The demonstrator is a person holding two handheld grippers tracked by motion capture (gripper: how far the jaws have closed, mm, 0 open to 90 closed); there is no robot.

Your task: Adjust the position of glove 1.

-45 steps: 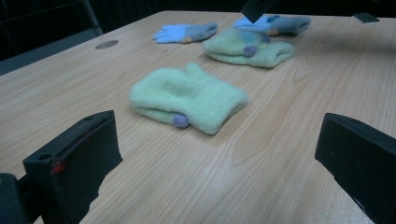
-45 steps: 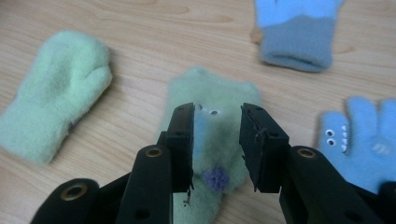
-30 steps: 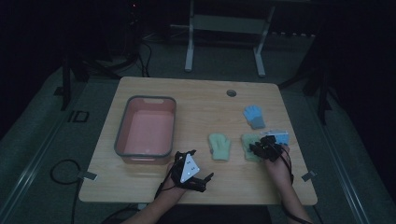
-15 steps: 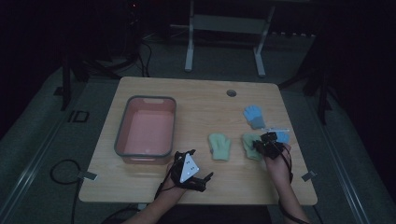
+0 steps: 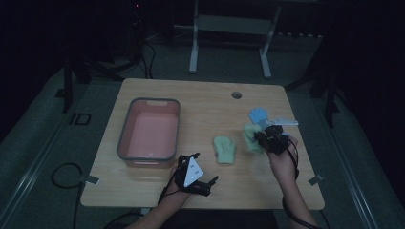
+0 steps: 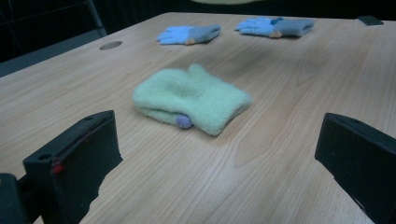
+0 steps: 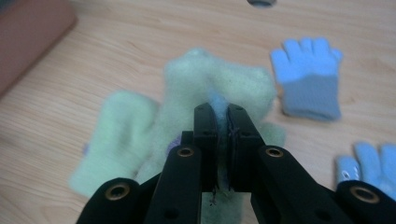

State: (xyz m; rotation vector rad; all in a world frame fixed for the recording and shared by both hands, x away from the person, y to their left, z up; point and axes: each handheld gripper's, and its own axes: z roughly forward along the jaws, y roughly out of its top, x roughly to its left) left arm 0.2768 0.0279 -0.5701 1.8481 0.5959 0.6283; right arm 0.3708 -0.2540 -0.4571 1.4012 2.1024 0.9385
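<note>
My left gripper (image 5: 206,182) sat released on the near surface (image 5: 200,102), my right gripper (image 7: 223,112), having just clamped, grasped a green mitten (image 7: 219,81) raised off it beside the lying mitten (image 5: 224,149), blue gloves (image 7: 308,77) beyond.

I see dim room, far side almost black. Wooden table (image 5: 200,102) in centre, pale grain, rounded corners, round hole (image 5: 236,95) near far edge. Grey carpeted floor (image 5: 43,157) all round. Beyond table I make out metal stand (image 5: 229,33) with two pale legs. Dark stand legs far left and right. I note black cable (image 5: 62,174) looped on floor near left.
</note>
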